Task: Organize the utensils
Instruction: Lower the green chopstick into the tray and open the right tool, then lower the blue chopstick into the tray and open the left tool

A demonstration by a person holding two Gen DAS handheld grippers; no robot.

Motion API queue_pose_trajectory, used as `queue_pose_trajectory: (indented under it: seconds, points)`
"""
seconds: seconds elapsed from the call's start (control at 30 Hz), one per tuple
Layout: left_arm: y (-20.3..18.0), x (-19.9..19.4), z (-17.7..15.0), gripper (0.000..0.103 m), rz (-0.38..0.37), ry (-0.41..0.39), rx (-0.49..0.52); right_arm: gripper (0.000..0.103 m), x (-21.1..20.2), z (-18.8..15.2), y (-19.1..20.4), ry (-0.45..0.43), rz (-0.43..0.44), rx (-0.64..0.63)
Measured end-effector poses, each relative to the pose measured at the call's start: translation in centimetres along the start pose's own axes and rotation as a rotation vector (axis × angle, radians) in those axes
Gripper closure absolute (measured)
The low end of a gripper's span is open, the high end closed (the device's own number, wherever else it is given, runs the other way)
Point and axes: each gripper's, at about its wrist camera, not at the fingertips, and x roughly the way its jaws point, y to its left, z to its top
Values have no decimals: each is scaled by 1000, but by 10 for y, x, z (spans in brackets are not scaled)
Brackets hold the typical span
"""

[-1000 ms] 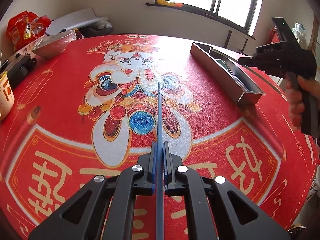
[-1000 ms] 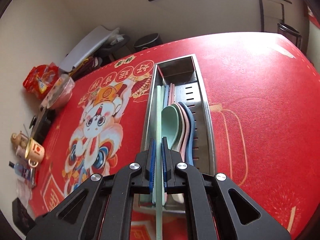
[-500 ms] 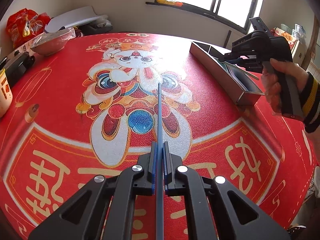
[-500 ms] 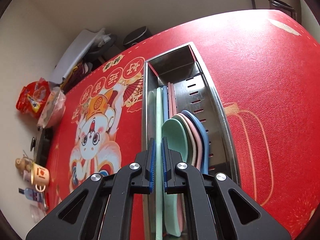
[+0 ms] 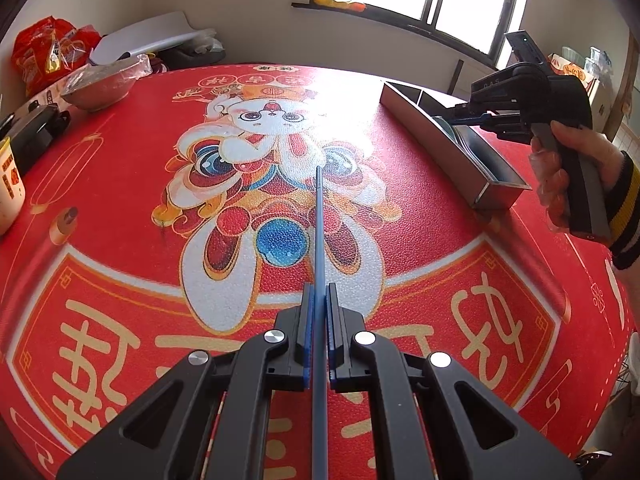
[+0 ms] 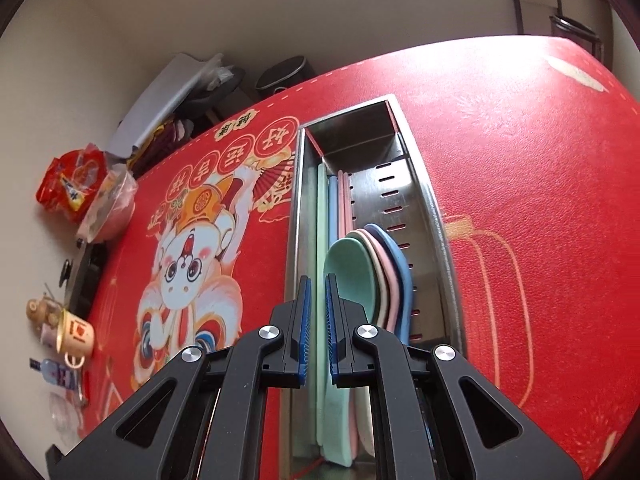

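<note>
My left gripper [image 5: 317, 294] is shut on a blue chopstick [image 5: 319, 224] that points forward above the red table mat. My right gripper [image 6: 316, 288] hovers over the steel utensil tray [image 6: 434, 216]; its jaws stand a little apart around a green chopstick [image 6: 321, 208] that lies in the tray. The tray also holds blue and pink chopsticks [image 6: 338, 200] and stacked green, pink and blue spoons [image 6: 372, 276]. In the left wrist view the tray [image 5: 432, 136] is at the right, with the right gripper [image 5: 460, 118] over it.
The round table has a red mat with a cartoon print [image 5: 276, 148]. At its left edge are a covered bowl [image 5: 100, 84], a red snack bag [image 5: 44, 48], a black case [image 5: 32, 132] and a mug [image 6: 76, 332].
My right gripper has lowered over the tray and its jaws have parted from the green chopstick, which now lies in the tray. My left gripper has kept holding the blue chopstick nearly still.
</note>
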Motion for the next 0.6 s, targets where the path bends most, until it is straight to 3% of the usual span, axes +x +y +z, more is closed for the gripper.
queue_pose_trajectory:
  seconds: [0.23, 0.27, 0.3, 0.33, 0.43, 0.6]
  points:
    - [3, -2, 0, 97, -15, -12, -14, 92, -42, -34, -2, -120, -89, -210]
    - [3, -3, 0, 97, -17, -15, -14, 79, -48, -41, -4, -138, -92, -231]
    - [3, -3, 0, 97, -19, -17, -12, 55, -55, -48, -6, -161, -93, -246]
    - [2, -3, 0, 97, -18, -17, -10, 47, -63, -56, -9, -194, -91, -256]
    - [1, -3, 0, 97, -15, -17, -8, 45, -79, -73, -17, -244, -80, -277]
    - [0, -4, 2, 97, -19, -21, -1, 34, -90, -90, -33, -273, -29, -235]
